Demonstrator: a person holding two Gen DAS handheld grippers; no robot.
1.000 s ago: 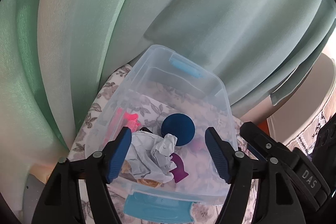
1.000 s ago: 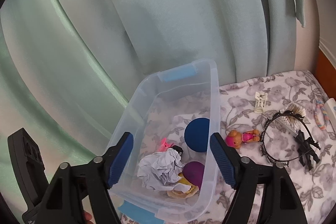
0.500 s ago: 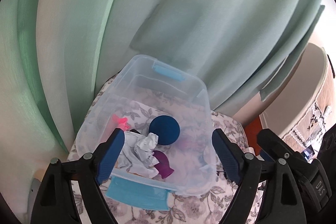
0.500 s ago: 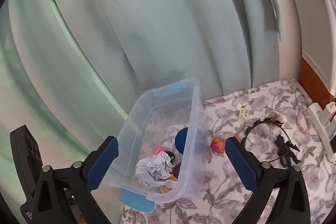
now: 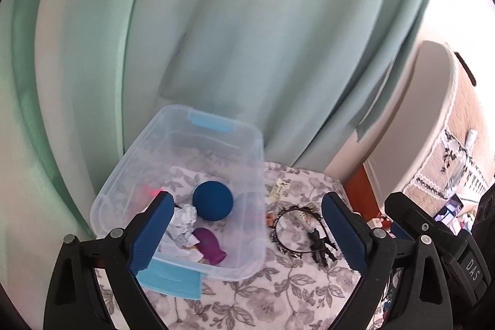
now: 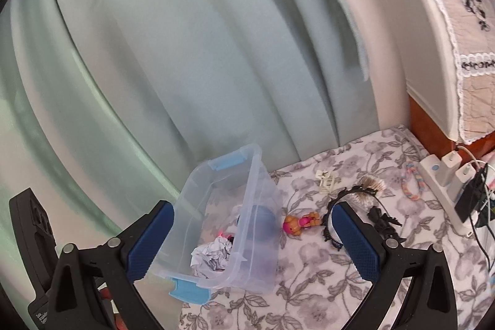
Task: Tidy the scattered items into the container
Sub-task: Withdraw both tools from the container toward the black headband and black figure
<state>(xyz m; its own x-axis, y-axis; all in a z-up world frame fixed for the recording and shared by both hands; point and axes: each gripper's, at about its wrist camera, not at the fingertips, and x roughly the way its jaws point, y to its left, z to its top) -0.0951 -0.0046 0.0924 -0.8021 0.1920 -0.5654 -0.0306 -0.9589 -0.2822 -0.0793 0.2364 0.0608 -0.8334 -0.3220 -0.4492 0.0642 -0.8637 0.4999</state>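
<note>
A clear plastic bin [image 5: 260, 175] with blue latches stands on the floral cloth; it also shows in the right wrist view [image 6: 250, 190]. Inside lie a blue ball [image 5: 212, 200], crumpled paper [image 5: 184, 220] and a purple toy [image 5: 208, 242]. On the cloth to its right lie a small pink doll [image 6: 301, 223], a black headband [image 6: 335, 217], a white hair clip [image 6: 326, 180], a brush [image 6: 369, 186] and a pastel bracelet [image 6: 411, 181]. My left gripper [image 5: 246, 234] is open and empty above the bin's near side. My right gripper [image 6: 253, 240] is open and empty, high above the bin's right wall.
A pale green curtain [image 5: 247, 36] hangs behind the table. A white power strip [image 6: 445, 190] with plugs and cables sits at the right edge. A lace-covered appliance [image 6: 448, 36] stands at the far right. The bin sits near the table's left edge.
Both grippers have pulled back and up from the bin and swung right. The bin looks smaller now and more of the cloth with the scattered items shows.
</note>
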